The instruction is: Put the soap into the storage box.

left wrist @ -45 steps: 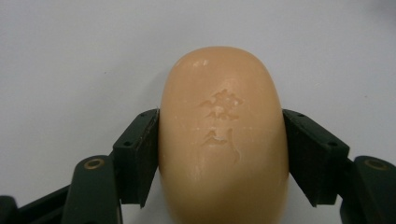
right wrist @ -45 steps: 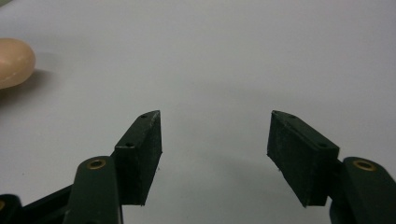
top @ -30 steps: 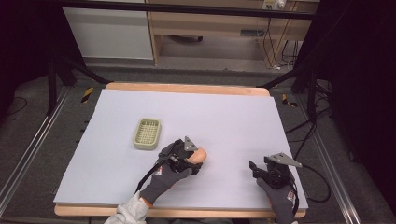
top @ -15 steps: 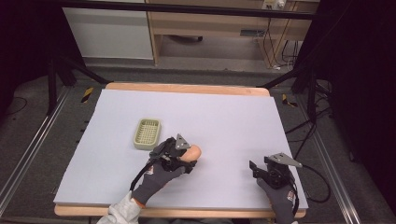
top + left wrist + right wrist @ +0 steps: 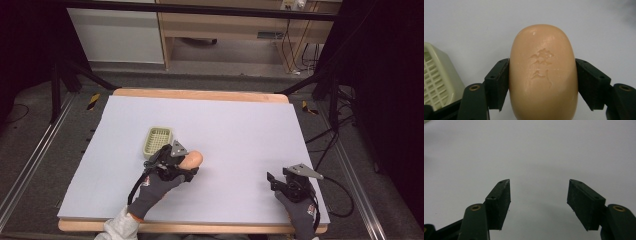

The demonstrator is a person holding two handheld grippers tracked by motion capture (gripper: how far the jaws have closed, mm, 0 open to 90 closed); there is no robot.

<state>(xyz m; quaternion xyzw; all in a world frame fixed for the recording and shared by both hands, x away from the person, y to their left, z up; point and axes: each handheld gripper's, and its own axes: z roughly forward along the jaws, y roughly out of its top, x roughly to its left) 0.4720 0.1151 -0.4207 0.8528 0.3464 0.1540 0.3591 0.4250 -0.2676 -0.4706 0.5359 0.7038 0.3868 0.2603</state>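
We see a pale lavender table top (image 5: 240,130) with a wooden edge, grey floor (image 5: 45,135) around it, metal rails (image 5: 22,175) either side, dark curtains (image 5: 385,75), a wooden cabinet (image 5: 225,25) and cables (image 5: 295,55) behind.

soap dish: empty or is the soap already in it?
Empty. The soap dish shows only its bare grid, and the soap bar sits clamped in the left gripper beside the dish, not in it.

soap bar (image 5: 543,72) lower end cut off by frame bottom, soap dish (image 5: 436,77) cropped at left edge
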